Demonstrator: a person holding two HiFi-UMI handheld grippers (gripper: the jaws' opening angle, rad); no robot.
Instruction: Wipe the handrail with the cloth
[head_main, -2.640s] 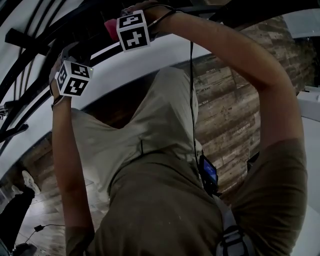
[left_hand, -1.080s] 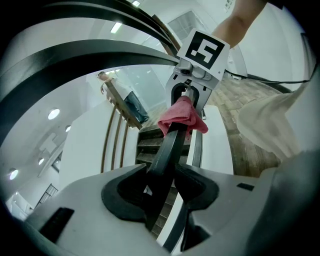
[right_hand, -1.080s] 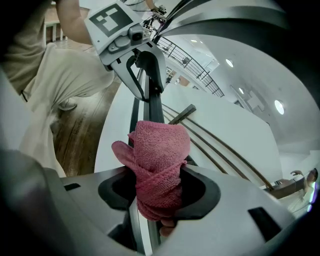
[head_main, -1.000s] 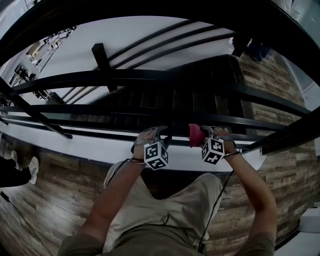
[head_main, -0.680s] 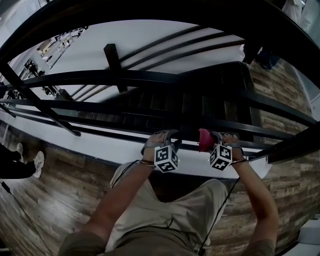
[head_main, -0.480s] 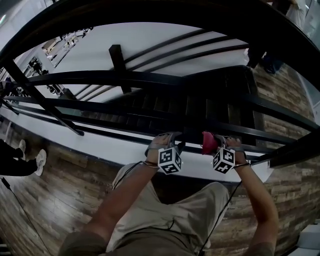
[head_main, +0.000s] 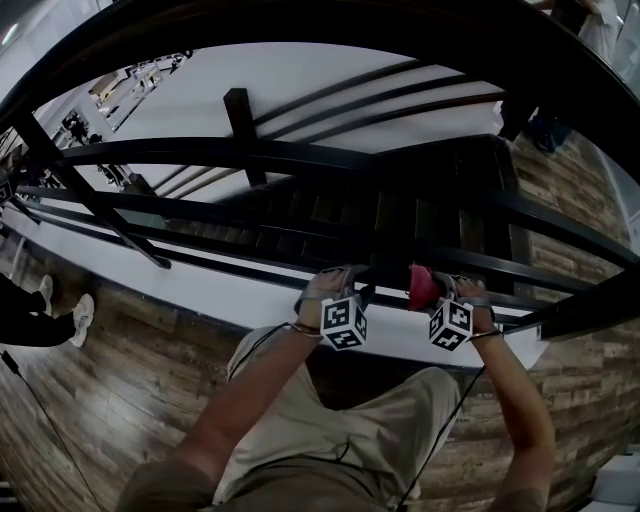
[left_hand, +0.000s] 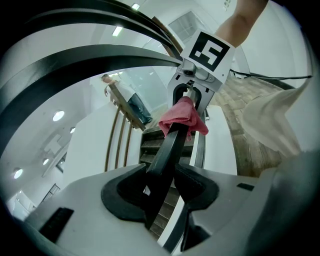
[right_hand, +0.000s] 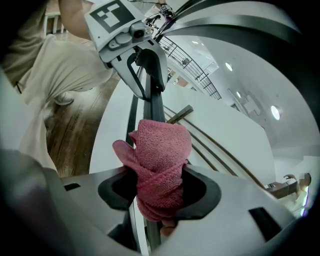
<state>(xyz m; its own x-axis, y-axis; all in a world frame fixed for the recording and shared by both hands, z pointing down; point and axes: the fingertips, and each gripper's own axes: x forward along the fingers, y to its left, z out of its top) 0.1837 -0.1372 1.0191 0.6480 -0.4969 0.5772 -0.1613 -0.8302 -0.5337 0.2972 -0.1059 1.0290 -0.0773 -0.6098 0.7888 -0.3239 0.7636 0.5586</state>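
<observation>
The handrail (head_main: 250, 155) is a set of black bars over a stairwell. In the head view both grippers sit side by side on a lower black bar (head_main: 560, 272). My left gripper (head_main: 347, 290) is shut on that bar (left_hand: 169, 145), which runs between its jaws. My right gripper (head_main: 438, 296) is shut on a folded pink cloth (head_main: 421, 285), and the cloth (right_hand: 161, 162) is pressed around the same bar (right_hand: 154, 102). From the left gripper view the cloth (left_hand: 183, 117) wraps the bar just ahead, below the right gripper (left_hand: 192, 92). The left gripper (right_hand: 145, 65) shows ahead in the right gripper view.
Dark stair treads (head_main: 400, 215) drop away below the bars. A white ledge (head_main: 200, 285) runs under the railing, with wood-plank floor (head_main: 120, 370) on my side. A slanted black post (head_main: 95, 205) crosses at the left. Someone's shoes (head_main: 82, 312) stand at the far left.
The head view swung from my torso up to the railing. Over the last second both grippers shifted slightly right and down in view, keeping their spacing on the bar.
</observation>
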